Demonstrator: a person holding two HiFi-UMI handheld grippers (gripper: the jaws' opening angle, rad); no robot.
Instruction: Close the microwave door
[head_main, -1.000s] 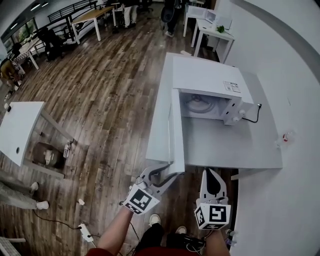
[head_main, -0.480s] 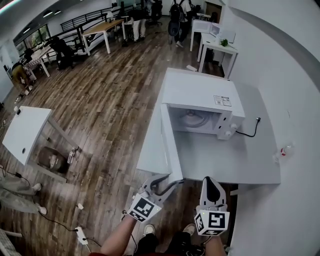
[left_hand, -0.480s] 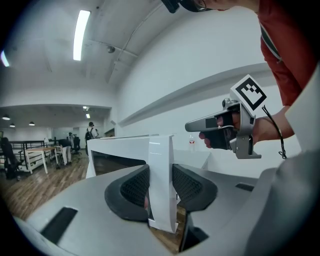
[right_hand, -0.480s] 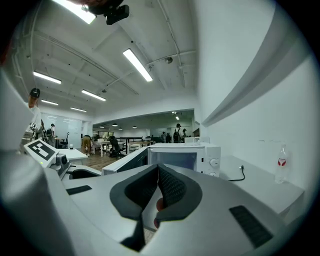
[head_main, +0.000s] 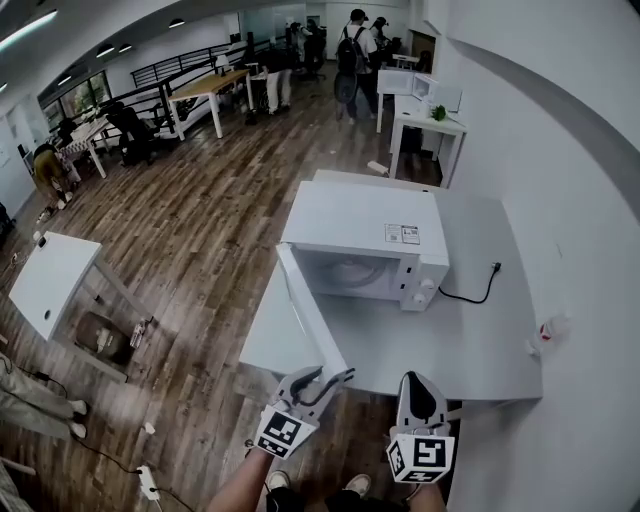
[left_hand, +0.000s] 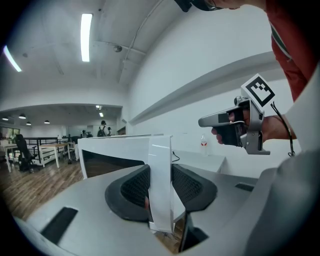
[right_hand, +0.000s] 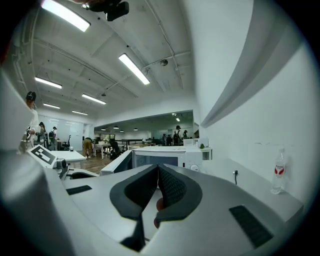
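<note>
The white microwave (head_main: 365, 235) stands on a white table (head_main: 480, 340), its door (head_main: 300, 320) swung out toward me. My left gripper (head_main: 328, 378) holds the door's free edge. In the left gripper view that edge (left_hand: 161, 170) fills the gap between the dark pads (left_hand: 132, 187), and the jaws are closing on it. My right gripper (head_main: 418, 380) hovers beside it at the table's near edge, shut and empty. The right gripper view shows its pads (right_hand: 172, 187) meeting, with the microwave (right_hand: 160, 157) ahead.
A clear bottle (head_main: 545, 328) stands at the table's right edge by the wall. A black power cord (head_main: 470, 290) runs from the microwave to a plug. A small white table (head_main: 45, 280) stands on the wood floor at left. Desks and people are far behind.
Both grippers have moved across with the left one staying on the door's edge. The door has swung somewhat toward the microwave's front. The whole view has shifted.
</note>
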